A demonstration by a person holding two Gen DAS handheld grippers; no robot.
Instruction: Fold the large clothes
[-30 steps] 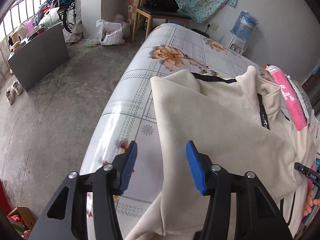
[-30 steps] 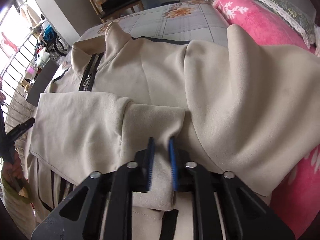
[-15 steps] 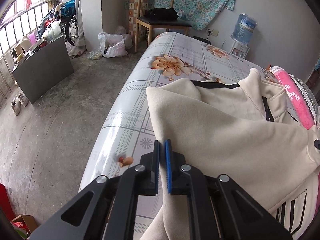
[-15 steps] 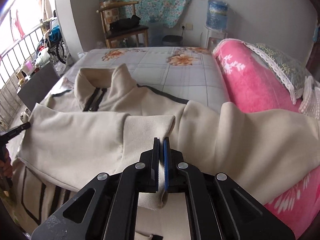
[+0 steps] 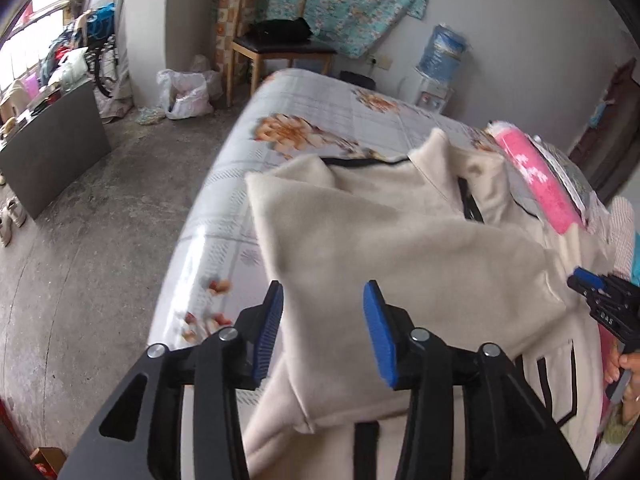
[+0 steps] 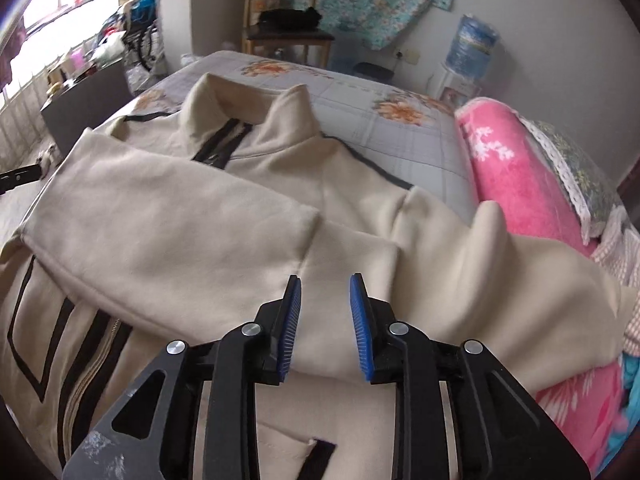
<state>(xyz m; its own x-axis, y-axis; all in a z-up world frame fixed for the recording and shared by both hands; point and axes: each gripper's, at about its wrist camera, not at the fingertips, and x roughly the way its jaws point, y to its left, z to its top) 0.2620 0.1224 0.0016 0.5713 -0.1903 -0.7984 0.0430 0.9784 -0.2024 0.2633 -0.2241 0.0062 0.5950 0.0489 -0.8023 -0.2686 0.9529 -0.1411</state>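
While the left gripper is hovering over the flowered bed sheet, its blue pads are spreading apart, nothing pinched; the cream fleece zip jacket with black trim is lying below, one sleeve folded across. Over at the right gripper, its pads are parting too, gripping nothing, above both crossed sleeves.

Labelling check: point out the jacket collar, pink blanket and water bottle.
jacket collar (image 6: 294, 110): right wrist view, right upright flap.
pink blanket (image 6: 516, 184): right wrist view, top of the roll.
water bottle (image 5: 442, 54): left wrist view, blue body by the wall.
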